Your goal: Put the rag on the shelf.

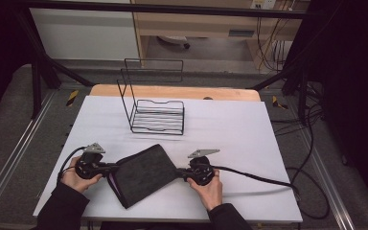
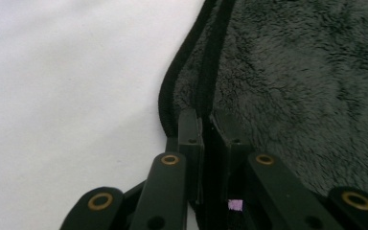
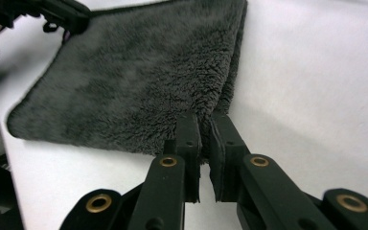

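A dark grey fleece cloth (image 1: 141, 174), folded double, lies on the white table (image 1: 230, 129) near its front edge. My left gripper (image 1: 111, 168) is shut on the cloth's left corner; in the left gripper view its jaws pinch the bound edge of the cloth (image 2: 287, 76). My right gripper (image 1: 178, 172) is shut on the right corner; in the right gripper view the jaws clamp the fluffy cloth (image 3: 139, 72) at its near corner. At the far corner of the cloth in that view is my left gripper (image 3: 79, 21).
A black wire rack (image 1: 155, 112) with a tall back stands on the table behind the cloth. Cables (image 1: 263, 179) trail from the right gripper over the table's right edge. Metal frame bars and a shelf unit stand beyond the table.
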{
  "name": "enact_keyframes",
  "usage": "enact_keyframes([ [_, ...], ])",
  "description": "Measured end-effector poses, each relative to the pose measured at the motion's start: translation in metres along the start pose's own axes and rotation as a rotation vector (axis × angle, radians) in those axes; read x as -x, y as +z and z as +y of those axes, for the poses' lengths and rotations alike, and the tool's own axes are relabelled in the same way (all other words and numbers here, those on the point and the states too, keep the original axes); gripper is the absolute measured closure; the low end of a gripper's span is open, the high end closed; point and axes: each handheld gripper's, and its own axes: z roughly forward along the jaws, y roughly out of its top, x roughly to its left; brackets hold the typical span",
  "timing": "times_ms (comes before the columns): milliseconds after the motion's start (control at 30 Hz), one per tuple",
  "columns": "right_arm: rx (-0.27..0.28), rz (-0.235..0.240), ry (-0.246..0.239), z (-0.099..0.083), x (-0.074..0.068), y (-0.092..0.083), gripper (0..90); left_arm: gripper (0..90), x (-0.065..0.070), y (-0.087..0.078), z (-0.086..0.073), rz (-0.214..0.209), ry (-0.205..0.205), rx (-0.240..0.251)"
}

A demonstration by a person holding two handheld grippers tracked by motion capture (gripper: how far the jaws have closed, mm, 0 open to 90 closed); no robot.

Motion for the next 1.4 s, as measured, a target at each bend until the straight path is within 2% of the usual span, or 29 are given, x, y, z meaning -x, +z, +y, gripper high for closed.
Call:
enact_keyframes([
  [133,-0.006,-0.004,-0.018,0.007,0.003,-0.009,84.9,82.5,0.008,-0.001,-0.001,-0.026,-0.004,0.001],
  [267,-0.03,-0.024,-0.037,0.014,0.008,-0.016,85.0,82.5,0.021,0.0,-0.002,-0.045,-0.009,0.012],
  [367,-0.046,-0.052,-0.05,0.024,0.015,-0.022,85.0,82.4,0.033,0.002,-0.002,-0.066,-0.012,0.03],
  [500,-0.073,-0.089,-0.057,0.038,0.028,-0.023,85.1,82.4,0.051,0.009,-0.002,-0.068,-0.004,0.045],
  [600,-0.088,-0.111,-0.065,0.048,0.04,-0.02,85.1,82.2,0.063,0.016,-0.002,-0.062,0.001,0.05],
  [667,-0.091,-0.123,-0.09,0.057,0.047,-0.015,85.2,81.9,0.068,0.019,-0.002,-0.062,-0.004,0.055],
  [800,-0.092,-0.142,-0.122,0.067,0.052,-0.008,85.2,81.7,0.072,0.025,-0.004,-0.082,-0.022,0.065],
  [900,-0.087,-0.152,-0.128,0.072,0.056,0.001,85.2,81.5,0.076,0.027,-0.004,-0.072,0.001,0.075],
  [967,-0.082,-0.165,-0.134,0.07,0.059,0.008,84.9,81.2,0.079,0.028,-0.004,-0.058,0.024,0.076],
  [1000,-0.088,-0.193,-0.146,0.065,0.06,0.015,83.7,80.6,0.08,0.027,-0.004,-0.051,0.039,0.077],
  [1033,-0.088,-0.193,-0.146,0.065,0.06,0.015,83.7,80.6,0.08,0.027,-0.004,-0.045,0.05,0.076],
  [1100,-0.056,-0.219,-0.15,0.059,0.059,0.016,78.0,79.0,0.08,0.025,-0.003,-0.037,0.071,0.078],
  [1133,-0.021,-0.224,-0.145,0.057,0.058,0.012,70.2,77.6,0.08,0.024,-0.003,-0.034,0.078,0.082],
  [1167,0.02,-0.217,-0.12,0.055,0.057,0.007,62.3,75.2,0.078,0.021,-0.002,-0.032,0.081,0.093],
  [1200,0.049,-0.206,-0.106,0.052,0.054,0.001,57.9,71.7,0.077,0.018,-0.001,-0.025,0.087,0.102],
  [1233,0.063,-0.188,-0.096,0.045,0.046,-0.009,46.4,65.1,0.075,0.015,0.0,-0.004,0.095,0.114],
  [1267,0.063,-0.188,-0.096,0.045,0.046,-0.009,46.4,65.1,0.072,0.012,0.0,0.014,0.097,0.124],
  [1300,0.061,-0.173,-0.112,0.035,0.035,-0.016,41.6,58.8,0.068,0.009,0.001,0.029,0.092,0.135],
  [1333,0.061,-0.173,-0.112,0.035,0.035,-0.016,41.6,58.8,0.065,0.007,0.001,0.045,0.082,0.146],
  [1400,0.052,-0.129,-0.099,0.023,0.022,-0.02,35.7,51.8,0.057,0.004,0.0,0.067,0.075,0.151],
])
